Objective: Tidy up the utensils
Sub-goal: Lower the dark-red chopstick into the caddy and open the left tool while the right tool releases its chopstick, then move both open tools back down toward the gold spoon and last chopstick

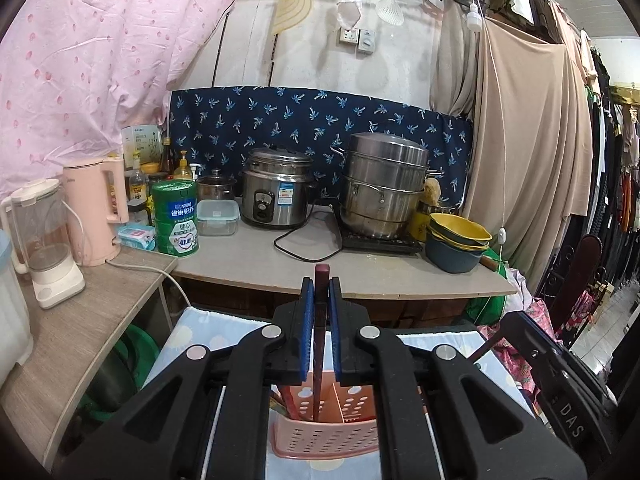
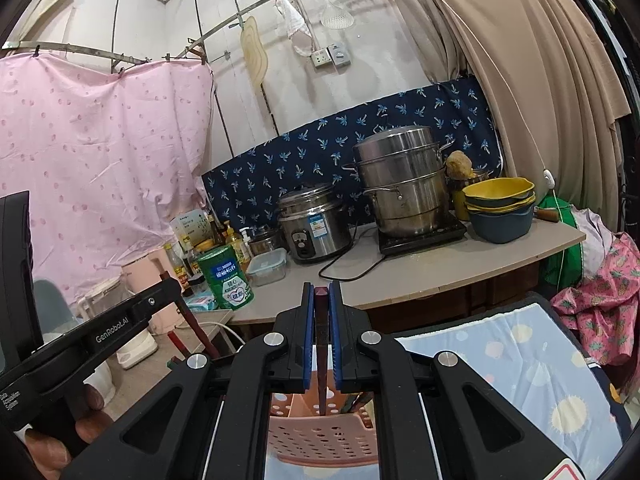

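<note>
My left gripper [image 1: 321,286] is shut on a dark red chopstick [image 1: 320,344] that stands upright, its lower end inside a pink perforated utensil basket [image 1: 326,436] below the jaws. My right gripper [image 2: 321,292] is shut on another dark red chopstick [image 2: 322,360], also upright, its tip reaching into the same pink basket [image 2: 320,438]. Other dark utensils stand in the basket. The left gripper's body [image 2: 100,336] shows at the left of the right wrist view, held by a hand. The right gripper's body [image 1: 560,380] shows at the lower right of the left wrist view.
The basket sits on a light blue patterned cloth [image 2: 520,360]. Behind it a counter [image 1: 360,272] holds a rice cooker [image 1: 278,188], a steamer pot [image 1: 384,184], stacked bowls [image 1: 458,242], a green tin [image 1: 176,218], a pink kettle [image 1: 96,212] and a blender [image 1: 44,244].
</note>
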### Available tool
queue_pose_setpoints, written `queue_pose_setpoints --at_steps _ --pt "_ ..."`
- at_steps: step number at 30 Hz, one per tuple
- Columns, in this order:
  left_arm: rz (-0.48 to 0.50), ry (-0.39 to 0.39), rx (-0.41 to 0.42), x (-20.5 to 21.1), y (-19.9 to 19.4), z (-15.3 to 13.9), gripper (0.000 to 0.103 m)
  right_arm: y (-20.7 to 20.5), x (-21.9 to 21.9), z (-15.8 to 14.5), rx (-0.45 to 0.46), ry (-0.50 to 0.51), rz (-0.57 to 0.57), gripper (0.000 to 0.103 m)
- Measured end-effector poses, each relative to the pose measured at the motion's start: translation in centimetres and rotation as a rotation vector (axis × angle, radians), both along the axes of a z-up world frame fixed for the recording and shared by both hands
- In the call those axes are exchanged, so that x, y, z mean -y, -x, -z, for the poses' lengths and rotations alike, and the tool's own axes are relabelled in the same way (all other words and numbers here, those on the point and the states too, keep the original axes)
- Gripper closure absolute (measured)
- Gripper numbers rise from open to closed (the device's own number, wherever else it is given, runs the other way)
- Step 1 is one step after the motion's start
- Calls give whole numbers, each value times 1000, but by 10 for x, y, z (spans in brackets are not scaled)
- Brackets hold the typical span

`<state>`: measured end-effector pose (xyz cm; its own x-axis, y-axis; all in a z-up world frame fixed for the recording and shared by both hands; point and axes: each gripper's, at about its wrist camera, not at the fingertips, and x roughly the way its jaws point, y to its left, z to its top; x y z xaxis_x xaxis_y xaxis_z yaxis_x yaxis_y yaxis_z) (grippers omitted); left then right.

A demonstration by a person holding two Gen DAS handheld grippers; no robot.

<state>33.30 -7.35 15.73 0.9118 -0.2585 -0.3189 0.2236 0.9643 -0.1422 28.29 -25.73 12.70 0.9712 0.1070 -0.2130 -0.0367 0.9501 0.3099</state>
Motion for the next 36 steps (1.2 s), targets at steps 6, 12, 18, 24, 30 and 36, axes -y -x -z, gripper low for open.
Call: queue_pose_setpoints --at_steps 6,12,18,24,30,36 --pt "-2 1 -3 0 3 3 95 0 -4 5 -19 5 -18 95" --pt "-11 -10 -3 -1 7 5 90 5 -8 6 -18 15 -25 93" --pt "-18 -13 -5 -6 20 7 78 16 -9 5 -20 15 -30 93" --pt "-19 -30 -22 -6 33 8 78 30 -13 8 -31 14 -40 93" --pt "-15 -43 -42 -8 50 9 78 48 -19 13 -48 10 -48 93" --pt "-6 -43 -68 -9 66 14 78 66 -22 21 -68 2 -53 93"
